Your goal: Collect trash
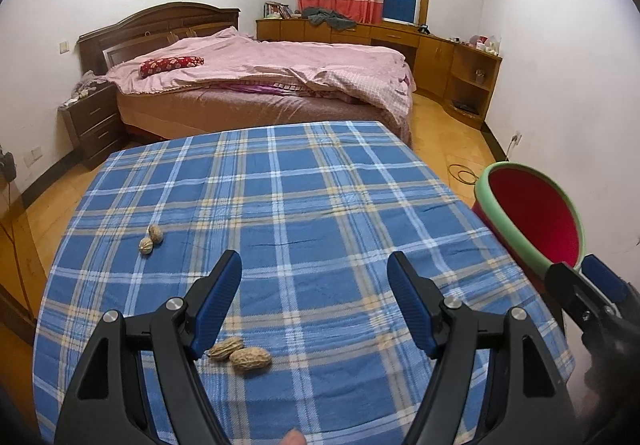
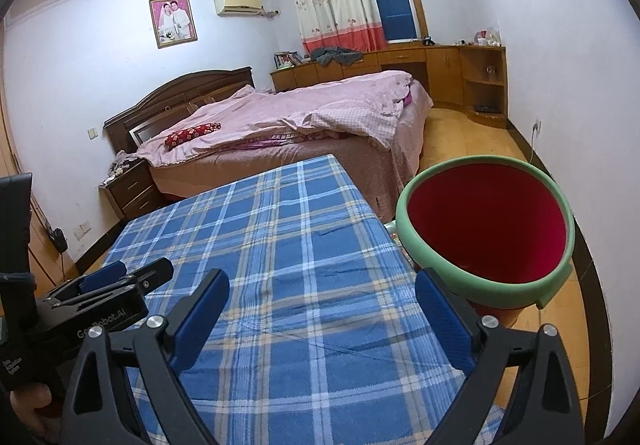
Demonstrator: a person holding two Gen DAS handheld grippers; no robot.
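Observation:
Two peanut shells (image 1: 240, 355) lie on the blue plaid tablecloth (image 1: 304, 205) just below my left gripper (image 1: 314, 265), which is open and empty above them. Two walnut shells (image 1: 151, 239) lie farther left on the cloth. A red bin with a green rim (image 1: 532, 217) stands off the table's right edge; it also shows in the right wrist view (image 2: 486, 229). My right gripper (image 2: 322, 285) is open and empty, its right finger close to the bin's rim. The left gripper (image 2: 116, 277) shows at the left of the right wrist view.
Behind the table stands a bed with a pink quilt (image 1: 260, 77), a dark nightstand (image 1: 94, 121) to its left and wooden cabinets (image 1: 440, 53) along the back wall. Wooden floor (image 1: 452, 149) lies to the table's right, with a cable on it.

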